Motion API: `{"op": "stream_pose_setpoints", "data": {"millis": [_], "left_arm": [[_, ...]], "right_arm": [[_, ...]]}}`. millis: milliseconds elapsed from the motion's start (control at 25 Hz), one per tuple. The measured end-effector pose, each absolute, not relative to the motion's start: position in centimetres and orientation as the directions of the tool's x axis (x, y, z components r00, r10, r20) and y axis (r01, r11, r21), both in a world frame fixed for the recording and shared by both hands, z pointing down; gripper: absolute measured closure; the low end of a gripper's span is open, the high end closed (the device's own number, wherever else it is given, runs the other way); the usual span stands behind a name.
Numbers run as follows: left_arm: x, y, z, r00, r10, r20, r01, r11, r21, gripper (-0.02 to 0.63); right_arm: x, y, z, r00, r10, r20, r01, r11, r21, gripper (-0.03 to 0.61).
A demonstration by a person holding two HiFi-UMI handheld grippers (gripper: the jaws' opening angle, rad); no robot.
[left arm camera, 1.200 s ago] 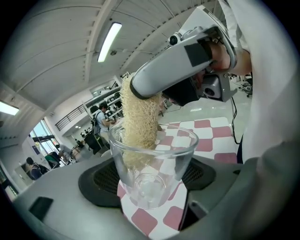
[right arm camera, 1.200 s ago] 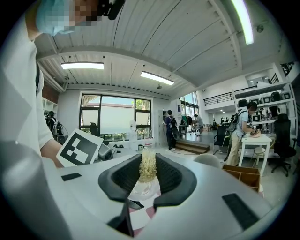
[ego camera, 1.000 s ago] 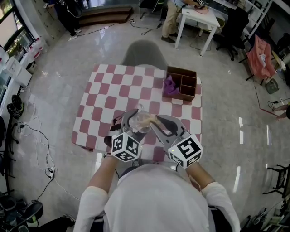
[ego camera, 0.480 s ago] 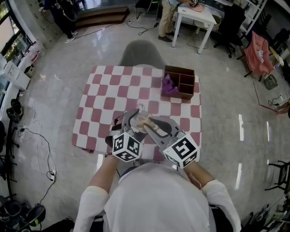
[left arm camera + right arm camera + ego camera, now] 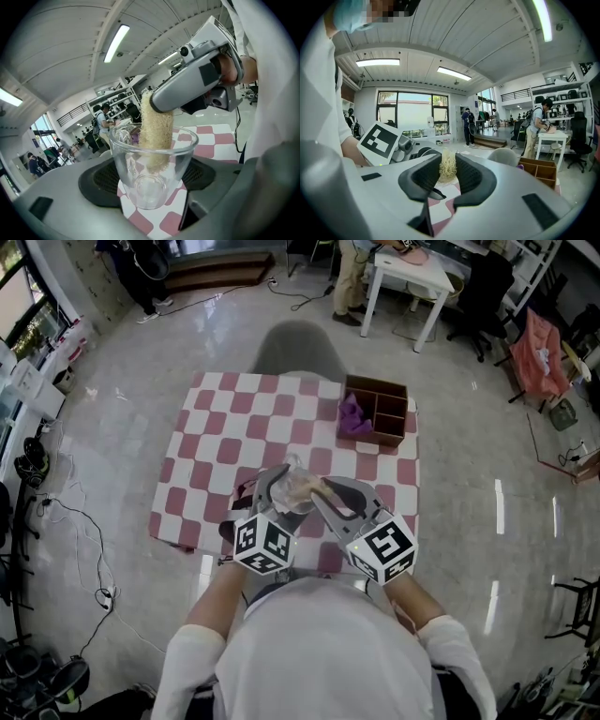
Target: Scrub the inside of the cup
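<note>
Glass cup (image 5: 151, 154) clamped in left claw (image 5: 149, 182), right claw (image 5: 447, 168) tilted in w/ loofah (image 5: 157, 129) pinched.

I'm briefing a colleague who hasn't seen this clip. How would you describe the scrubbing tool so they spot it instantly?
Above the near side of the red-and-white checked table, the left gripper holds a clear glass cup. The pale, fibrous loofah strip dips into it from the right gripper; it is the only rough, straw-coloured thing there.

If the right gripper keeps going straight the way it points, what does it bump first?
The right gripper holds a sponge that hangs inside the glass cup, so the sponge's tip would likely hit the cup's bottom first.
</note>
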State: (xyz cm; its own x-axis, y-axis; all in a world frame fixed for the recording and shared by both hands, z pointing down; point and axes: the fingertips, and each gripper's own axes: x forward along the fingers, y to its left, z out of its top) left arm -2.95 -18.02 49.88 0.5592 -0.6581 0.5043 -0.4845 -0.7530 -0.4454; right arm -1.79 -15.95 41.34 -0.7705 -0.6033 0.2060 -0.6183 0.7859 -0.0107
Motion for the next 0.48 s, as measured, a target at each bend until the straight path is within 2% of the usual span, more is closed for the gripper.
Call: {"op": "stream_pose_setpoints", "data": {"millis": [480], "left_arm": [[-2.4,-20.1,50.3,0.582,-0.65,0.489,-0.518,-0.759,-0.394,0.235]], "right_arm": [[0.5,-15.6,39.8,-0.768,-0.634,0.084,-0.635,0.741,-0.219,0.472]]}}
